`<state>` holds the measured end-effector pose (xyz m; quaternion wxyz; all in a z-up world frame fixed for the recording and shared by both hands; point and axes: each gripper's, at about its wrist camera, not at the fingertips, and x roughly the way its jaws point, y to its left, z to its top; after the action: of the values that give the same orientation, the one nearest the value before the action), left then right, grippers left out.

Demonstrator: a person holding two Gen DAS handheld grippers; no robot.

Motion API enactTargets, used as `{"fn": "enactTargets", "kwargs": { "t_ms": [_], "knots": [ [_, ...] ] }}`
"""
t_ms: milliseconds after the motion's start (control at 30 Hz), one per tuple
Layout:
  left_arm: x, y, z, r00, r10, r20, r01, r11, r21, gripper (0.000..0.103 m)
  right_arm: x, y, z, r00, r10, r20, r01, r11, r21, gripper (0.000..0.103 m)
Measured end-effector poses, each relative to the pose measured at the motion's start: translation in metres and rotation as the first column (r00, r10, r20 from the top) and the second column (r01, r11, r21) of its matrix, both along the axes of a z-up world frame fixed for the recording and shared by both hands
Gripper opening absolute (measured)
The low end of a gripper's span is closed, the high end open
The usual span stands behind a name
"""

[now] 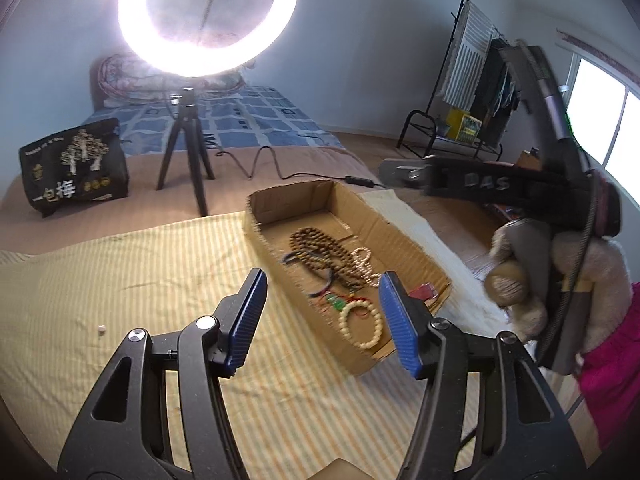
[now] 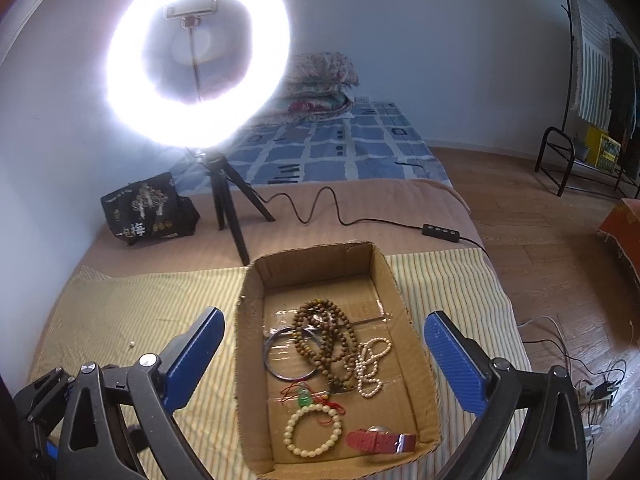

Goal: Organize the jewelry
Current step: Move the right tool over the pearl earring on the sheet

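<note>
Hovering over cardboard box (image 2: 404,300) | left gripper (image 1: 322,320), right gripper (image 2: 324,364) gaped, empty | risk: tangled brown bead necklace (image 2: 324,336) could drag the pearl strand (image 2: 370,364) out.

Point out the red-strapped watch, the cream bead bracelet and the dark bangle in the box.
Red-strapped watch (image 2: 380,440): right wrist view, on its red strap.
Cream bead bracelet (image 2: 289,424): right wrist view, on the beads of its left side.
Dark bangle (image 2: 267,354): right wrist view, on its left rim.
</note>
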<state>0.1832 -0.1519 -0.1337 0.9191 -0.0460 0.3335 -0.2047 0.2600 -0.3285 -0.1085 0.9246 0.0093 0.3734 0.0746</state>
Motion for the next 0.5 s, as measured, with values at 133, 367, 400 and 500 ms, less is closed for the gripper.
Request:
{"fn": "enactTargets", "kwargs": {
  "t_ms": [133,367,400,500],
  "knots": [
    [-0.004,0.022,-0.002,0.999,0.034,0.000,-0.034,0.999,0.016,0.060,-0.014,0.009,0.004,1.000,0.013,0.020,-0.013,1.000,-0.001,0.101],
    [-0.006,0.065,-0.009,0.996,0.092,0.000,-0.091,0.994,0.058,0.060,-0.038,0.031,0.008,0.997,0.058,0.049,-0.058,0.998,0.007,0.101],
    [-0.006,0.074,-0.010,0.994,0.107,0.002,-0.106,0.992,0.069,0.060,-0.042,0.035,0.008,0.996,0.065,0.057,-0.065,0.998,0.004,0.101],
    [-0.006,0.094,-0.015,0.990,0.138,-0.006,-0.136,0.985,0.103,0.060,-0.052,0.047,0.008,0.993,0.093,0.066,-0.093,0.996,-0.001,0.101]
  ]
}}
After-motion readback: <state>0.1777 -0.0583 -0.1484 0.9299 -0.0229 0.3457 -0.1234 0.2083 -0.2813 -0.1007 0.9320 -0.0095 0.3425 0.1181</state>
